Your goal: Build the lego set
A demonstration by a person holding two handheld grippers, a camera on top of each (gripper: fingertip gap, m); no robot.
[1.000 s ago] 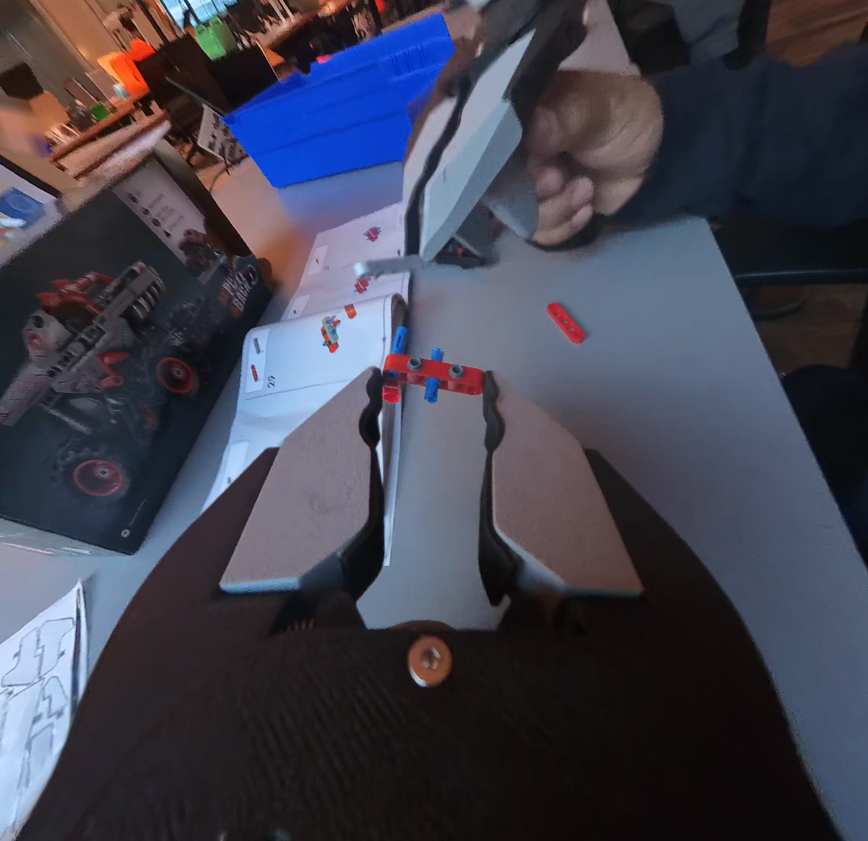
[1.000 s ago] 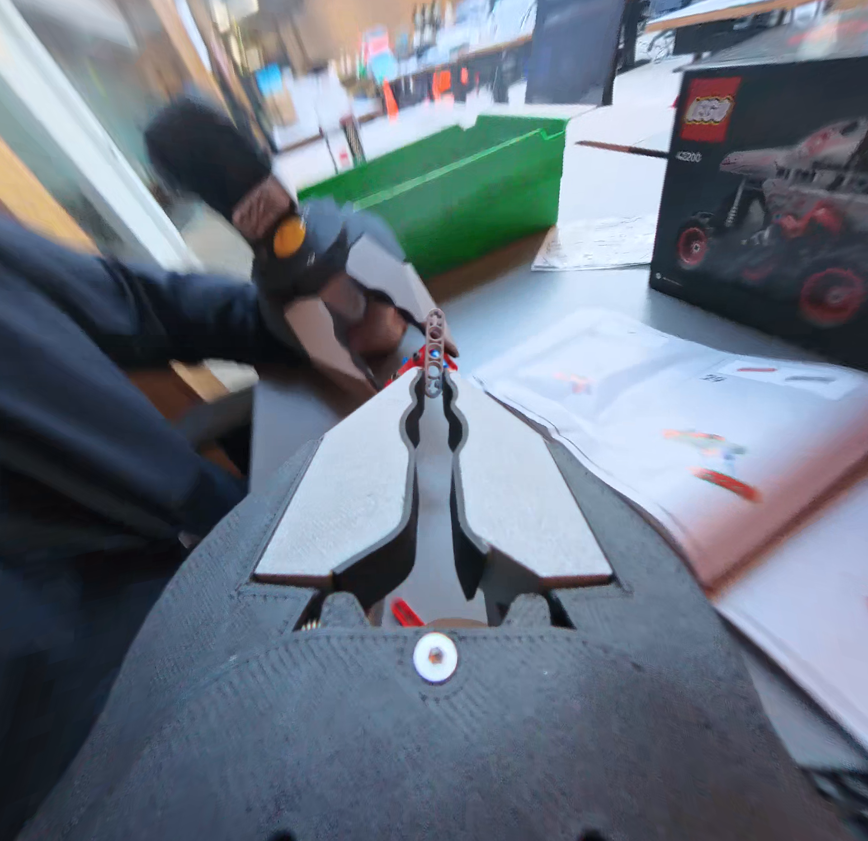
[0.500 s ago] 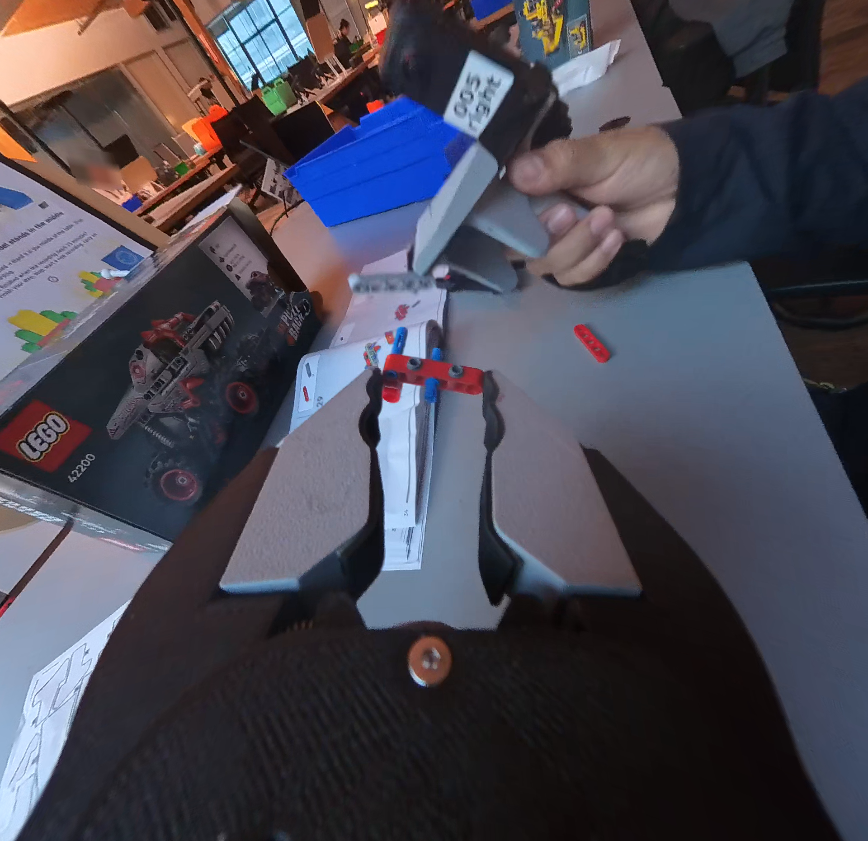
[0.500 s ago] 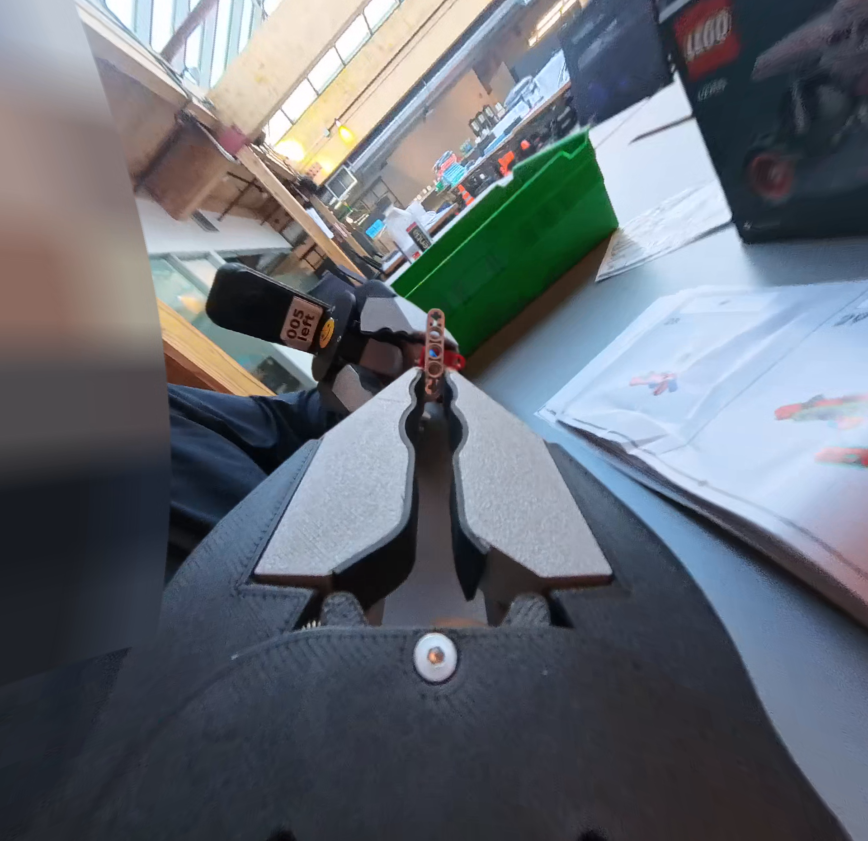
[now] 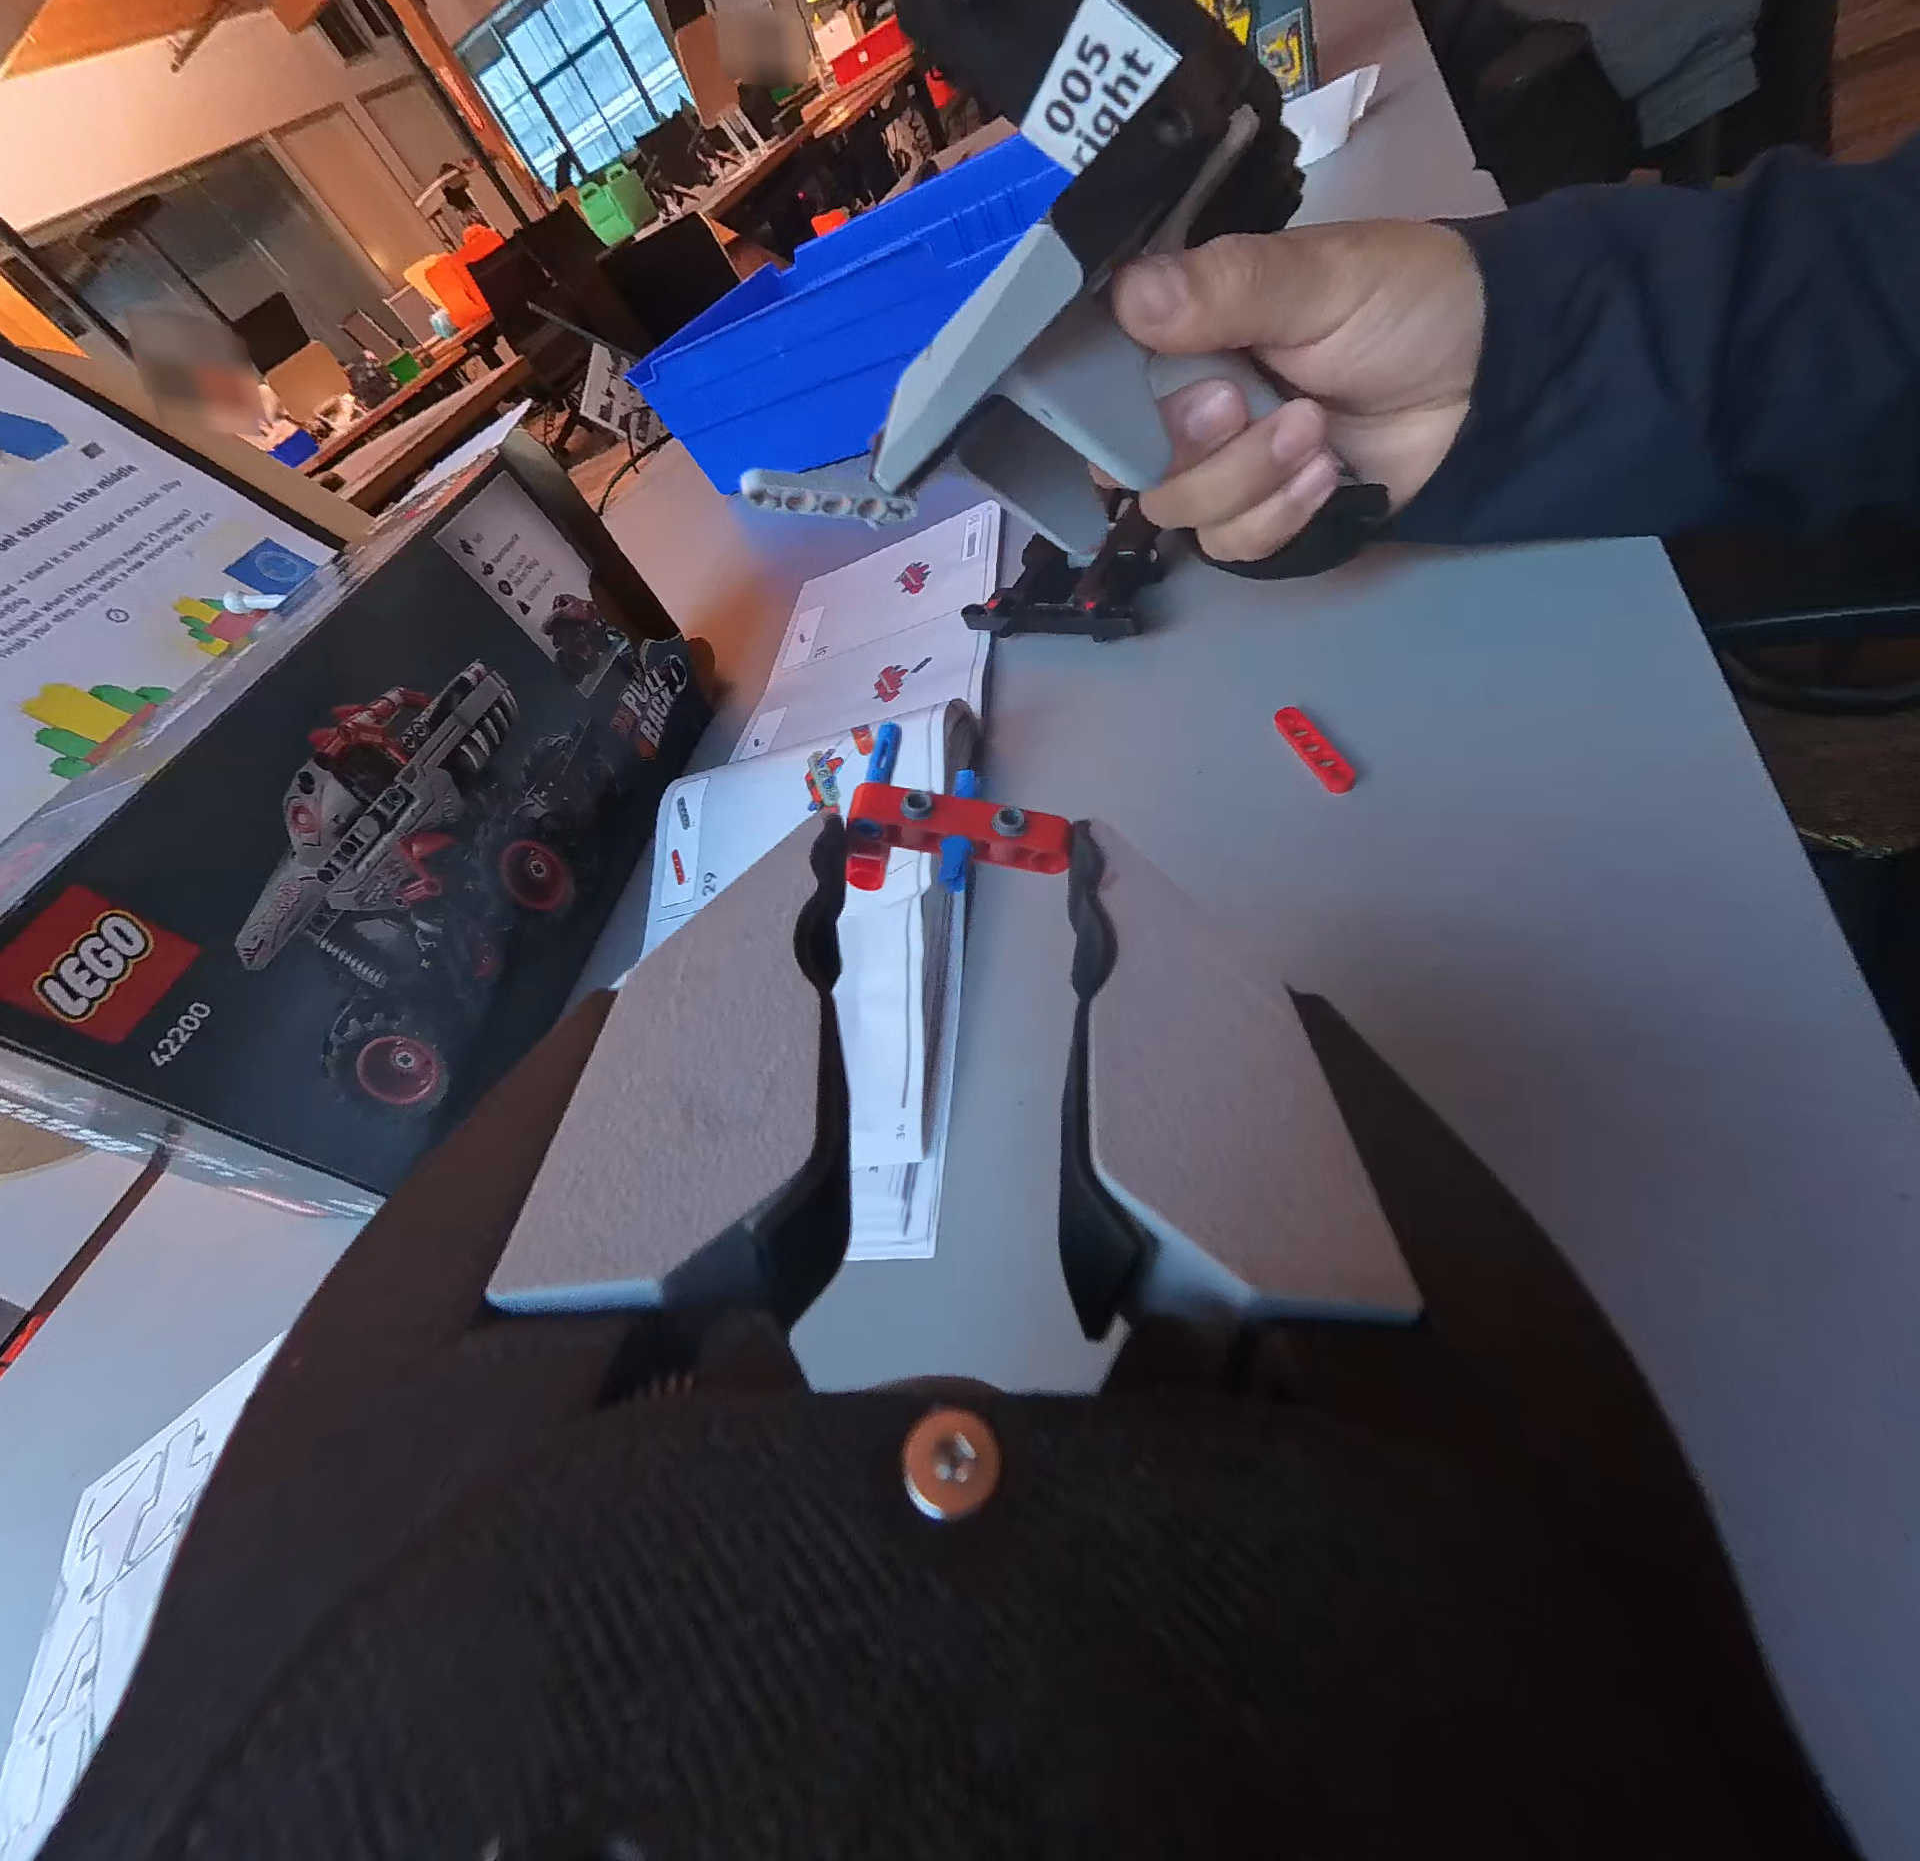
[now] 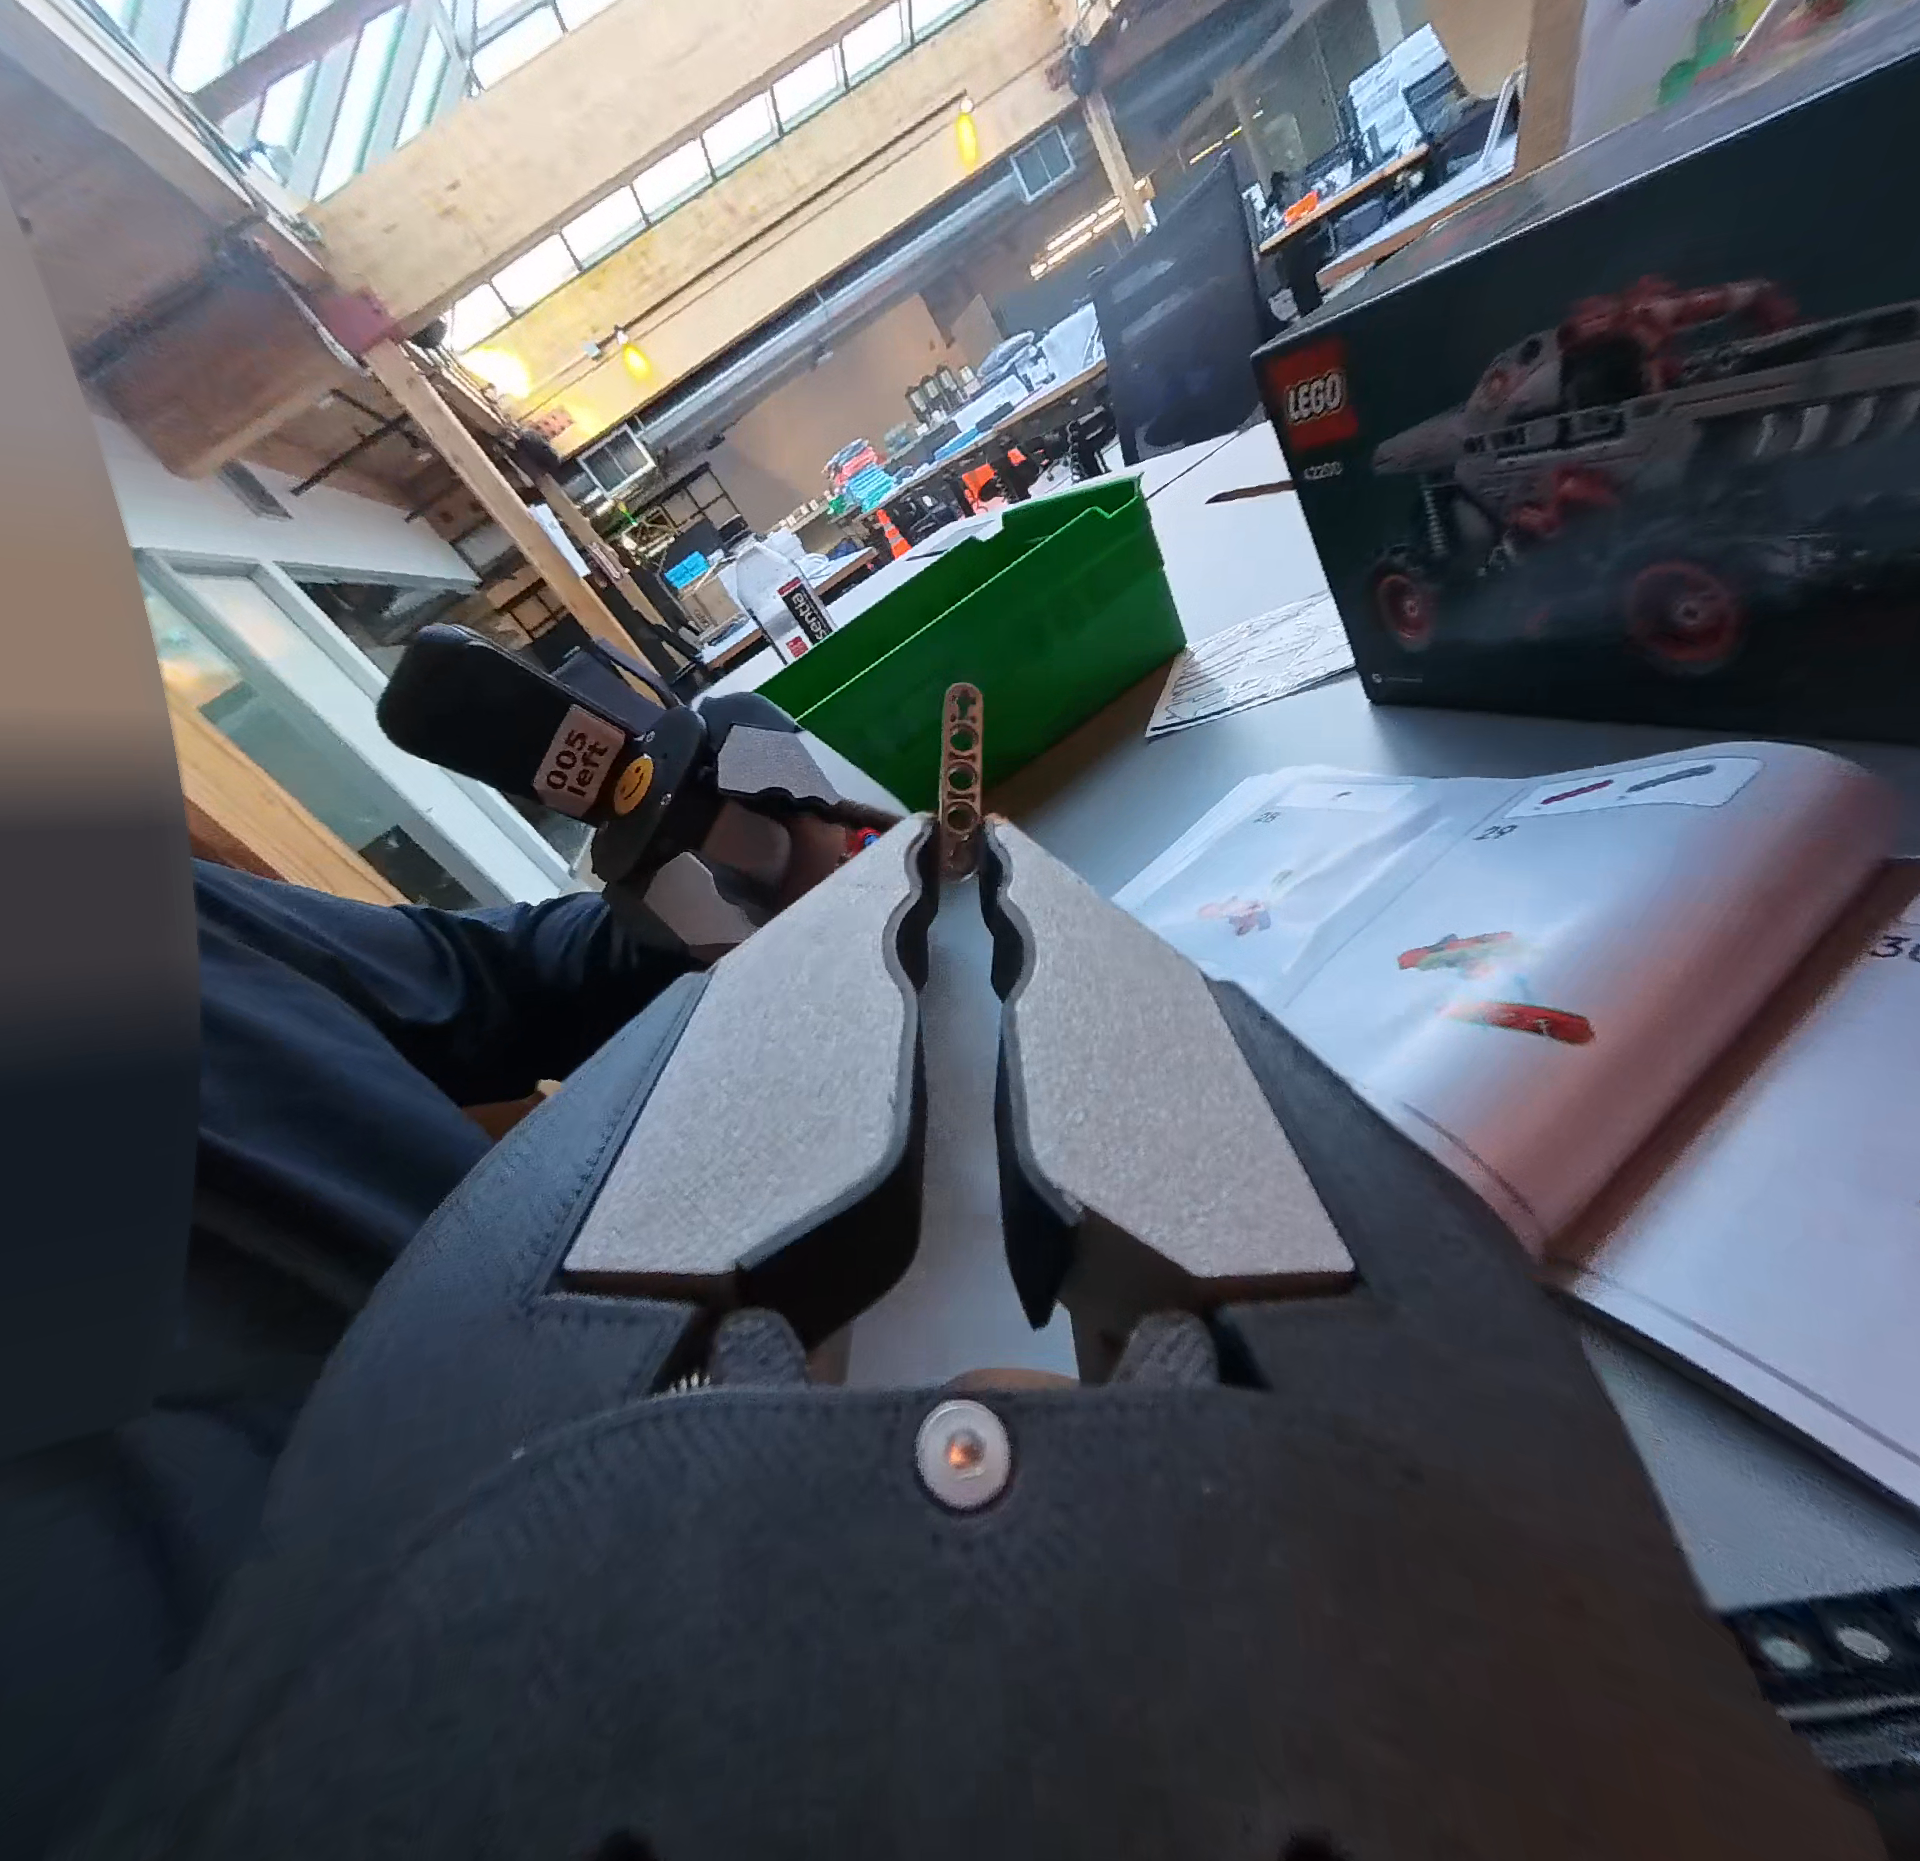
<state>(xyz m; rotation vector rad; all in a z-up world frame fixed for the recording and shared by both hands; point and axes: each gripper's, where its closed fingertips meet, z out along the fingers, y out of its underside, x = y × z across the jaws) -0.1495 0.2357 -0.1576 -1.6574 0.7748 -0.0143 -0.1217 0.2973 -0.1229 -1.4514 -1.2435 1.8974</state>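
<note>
In the left wrist view, the dark set box [image 5: 343, 835] stands along the left side of the grey worktop [image 5: 1455, 980], with a loose printed sheet [image 5: 94, 1603] in the near left corner. Just right of the box the open instruction booklet [image 5: 831, 772] lies flat, its stacked pages running under the left gripper [image 5: 956, 840]. Beyond it a blue bin [image 5: 831, 357] closes off the far side. To the right of the booklet the worktop is mostly bare out to its right edge, holding only a small black assembly [image 5: 1070, 596] near the far end and a short red beam [image 5: 1314, 749] lying flat, well apart from both grippers.

The left gripper's fingers [image 5: 821, 876] are held apart and clamp a red beam assembly [image 5: 956, 824] crosswise at its two ends, right at the tips; blue pins and grey pins stick through it. It hangs above the booklet's edge.

Farther off, a hand [image 5: 1299, 377] holds the right gripper [image 5: 894, 481] raised above the booklet, a grey beam [image 5: 831, 502] jutting leftward from its tips.

In the right wrist view, a green bin [image 6: 997, 616] sits ahead at centre, the booklet [image 6: 1558, 980] and box [image 6: 1621, 481] to the right. The right gripper [image 6: 961, 845] has its fingers [image 6: 1039, 938] nearly closed, pinching the grey beam [image 6: 962, 762] by its near end so it stands straight out past the tips.
</note>
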